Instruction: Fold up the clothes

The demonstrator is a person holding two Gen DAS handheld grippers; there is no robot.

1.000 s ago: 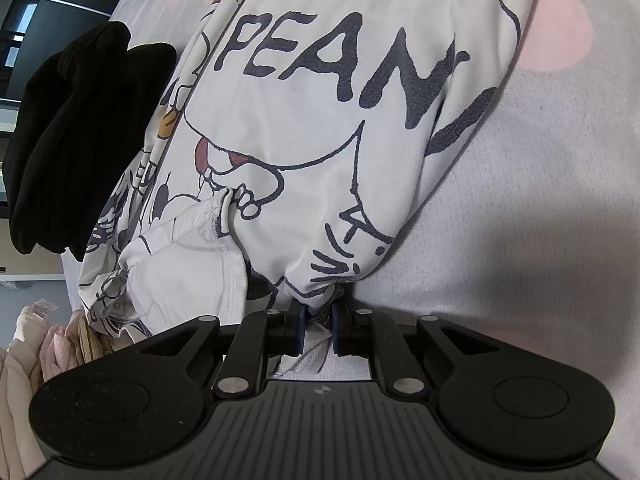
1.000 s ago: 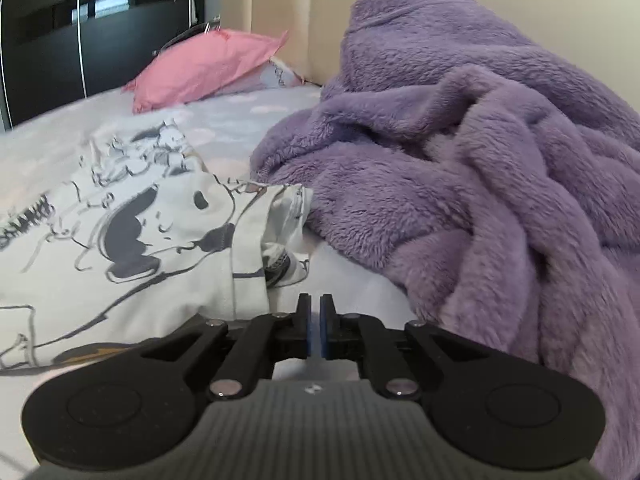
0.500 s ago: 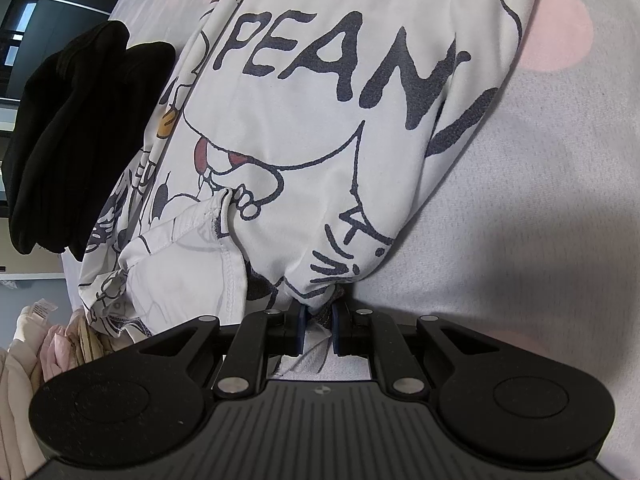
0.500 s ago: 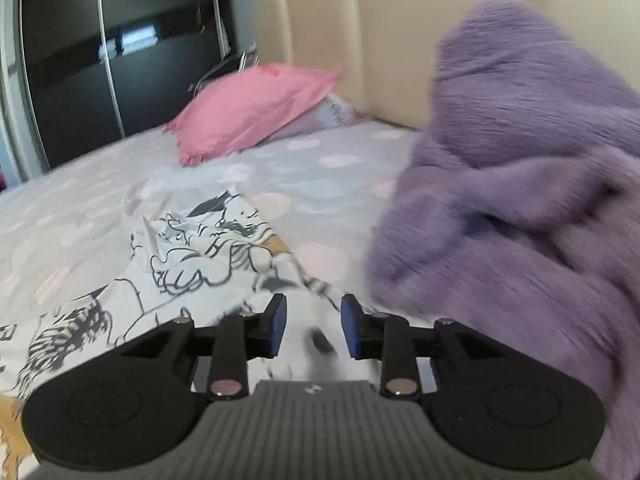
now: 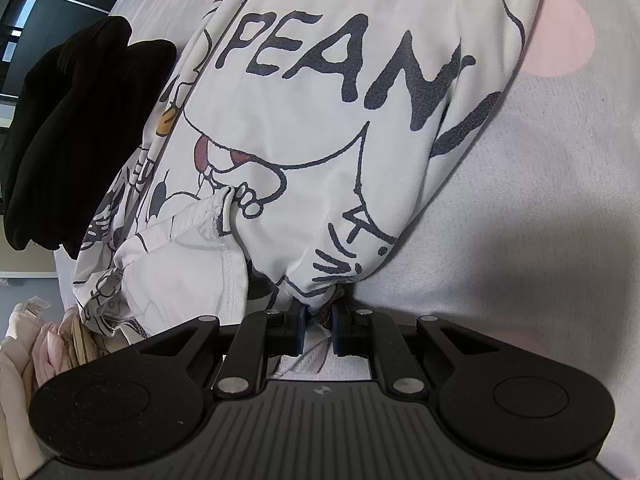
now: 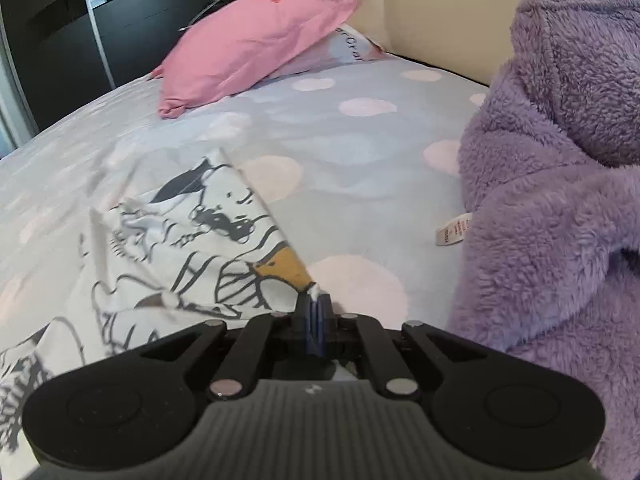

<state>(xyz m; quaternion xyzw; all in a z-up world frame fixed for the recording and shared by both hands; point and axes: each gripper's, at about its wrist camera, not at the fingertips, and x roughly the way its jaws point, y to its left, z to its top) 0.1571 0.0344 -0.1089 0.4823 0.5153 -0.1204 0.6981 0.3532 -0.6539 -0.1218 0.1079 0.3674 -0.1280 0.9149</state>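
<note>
A white cartoon-print shirt [image 5: 320, 128] with dark "PEAN" lettering lies folded over on the bed. My left gripper [image 5: 317, 320] is shut on a bunched edge of it at the near end. In the right wrist view the same shirt [image 6: 180, 248] stretches away to the left, and my right gripper [image 6: 316, 312] is shut on its corner, just above the sheet.
A black garment [image 5: 76, 140] lies left of the shirt, pale clothes [image 5: 36, 344] at the lower left. A purple fleece blanket [image 6: 560, 200] is heaped at the right. A pink pillow [image 6: 256, 48] lies by the beige headboard [image 6: 440, 12]. The grey sheet [image 6: 360, 144] has pink dots.
My right gripper swung away from the blanket, opened, then shut on the shirt's corner. My left gripper has held still on the shirt.
</note>
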